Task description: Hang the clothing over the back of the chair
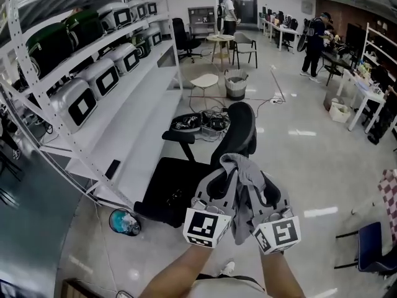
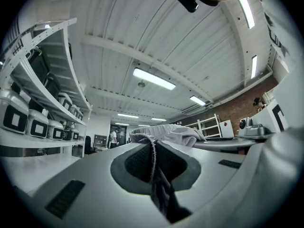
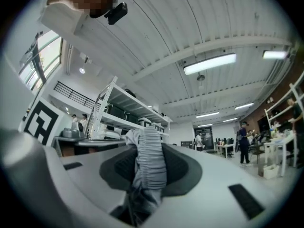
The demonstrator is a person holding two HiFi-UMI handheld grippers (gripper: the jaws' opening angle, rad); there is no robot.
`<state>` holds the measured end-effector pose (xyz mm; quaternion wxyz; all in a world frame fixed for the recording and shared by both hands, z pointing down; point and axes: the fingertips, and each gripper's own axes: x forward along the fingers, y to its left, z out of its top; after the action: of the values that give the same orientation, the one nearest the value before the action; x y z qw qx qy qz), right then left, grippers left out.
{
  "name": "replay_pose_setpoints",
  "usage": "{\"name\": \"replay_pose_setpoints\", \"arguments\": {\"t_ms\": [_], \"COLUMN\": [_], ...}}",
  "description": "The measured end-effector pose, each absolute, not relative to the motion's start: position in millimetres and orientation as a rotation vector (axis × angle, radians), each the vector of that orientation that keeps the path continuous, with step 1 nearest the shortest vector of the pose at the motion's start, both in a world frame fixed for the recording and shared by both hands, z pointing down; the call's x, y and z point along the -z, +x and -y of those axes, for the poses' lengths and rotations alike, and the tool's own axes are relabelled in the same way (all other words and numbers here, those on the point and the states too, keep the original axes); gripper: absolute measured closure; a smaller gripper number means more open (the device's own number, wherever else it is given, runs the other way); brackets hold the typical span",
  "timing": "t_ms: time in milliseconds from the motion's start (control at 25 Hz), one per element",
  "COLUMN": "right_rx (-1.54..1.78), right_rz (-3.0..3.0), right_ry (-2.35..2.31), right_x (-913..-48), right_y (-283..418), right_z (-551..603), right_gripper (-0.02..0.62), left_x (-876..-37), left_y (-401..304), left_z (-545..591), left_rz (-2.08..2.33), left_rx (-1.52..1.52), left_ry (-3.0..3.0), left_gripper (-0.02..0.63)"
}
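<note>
A grey piece of clothing [image 1: 243, 172] hangs bunched between my two grippers, low in the middle of the head view. My left gripper [image 1: 218, 182] is shut on a thin fold of it [image 2: 166, 134]. My right gripper [image 1: 265, 191] is shut on its thick ribbed band [image 3: 151, 160]. The two grippers are side by side, pointing slightly upward. Just beyond them stands the black office chair, its backrest [image 1: 240, 126] facing me and its seat [image 1: 170, 188] to the left of my left gripper. The clothing is short of the backrest and does not touch it.
A white shelf rack [image 1: 93, 79] with boxed devices runs along the left. A teal object [image 1: 125, 222] lies on the floor by the chair base, and cables [image 1: 198, 123] lie behind the chair. Farther off are a small white table [image 1: 205, 81], a bin [image 1: 236, 84] and several people.
</note>
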<state>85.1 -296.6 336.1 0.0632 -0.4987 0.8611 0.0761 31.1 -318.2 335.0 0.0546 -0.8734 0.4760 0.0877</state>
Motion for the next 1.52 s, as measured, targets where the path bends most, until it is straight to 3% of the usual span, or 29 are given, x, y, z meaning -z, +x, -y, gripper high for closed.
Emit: {"name": "replay_pose_setpoints", "arguments": {"t_ms": [400,1040,1520], "right_rx": [-0.281,-0.465,-0.478], "right_rz": [-2.517,-2.474,-2.511], "right_ry": [-1.471,-1.523,-1.683], "right_x": [-287.7,-231.1,-269.8], "right_y": [129.1,121.5,105.5], "right_z": [388.7,453.6,515.5], "right_gripper": [0.476,0.476,0.476], "left_x": [-280.2,-226.0,-277.7], "left_y": [47.9,16.1,-9.7], "left_z": [407.3,483.2,551.2], "left_rz": [-1.473,-1.410,-1.410], "left_rx": [-0.307,-0.446,-0.304], "left_ry": [-2.525,-2.491,-2.598], "left_gripper": [0.575,0.575,0.575]}}
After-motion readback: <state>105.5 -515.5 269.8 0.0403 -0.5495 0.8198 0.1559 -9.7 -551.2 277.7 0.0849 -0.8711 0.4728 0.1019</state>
